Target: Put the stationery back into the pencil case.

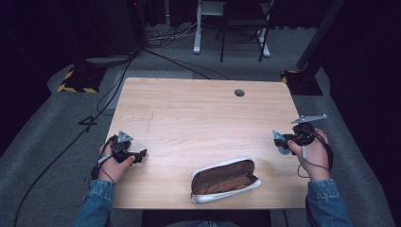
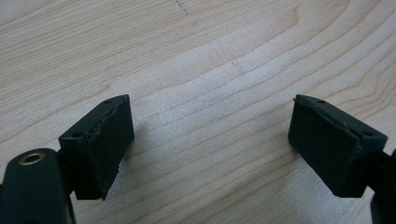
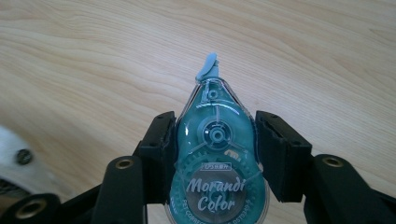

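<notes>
Nearest the front edge of the tabletop (image 1: 189,109), a little right of its middle, an unzipped pencil case (image 1: 224,180) is seen lying flat, its brown lining exposed and its pale rim just at the edge. It is touched by neither gripper.

Toward the left edge, set back a little from the front, the left gripper (image 1: 140,155) is held low over the wood in the person's left hand (image 1: 112,165), pointing toward the middle. In the left gripper view its jaws are shown wide apart, with bare wood grain between them (nothing gripped).

At the right edge, slightly farther back, the right gripper (image 1: 280,144) is held in the right hand (image 1: 314,153), raised off the surface. In the right gripper view (image 3: 212,140) its jaws are clamped on a teal correction tape dispenser (image 3: 215,158), one pad pressed on each flat side, the grey tip pointed away from the camera over the wood (lettering "Morandi Color" is readable on the body). In the high view the dispenser (image 1: 282,144) is seen as a small pale-blue shape at the jaws, well apart from the pencil case.

Near the far edge, right of centre, a round cable hole (image 1: 239,92) is cut into the tabletop.
</notes>
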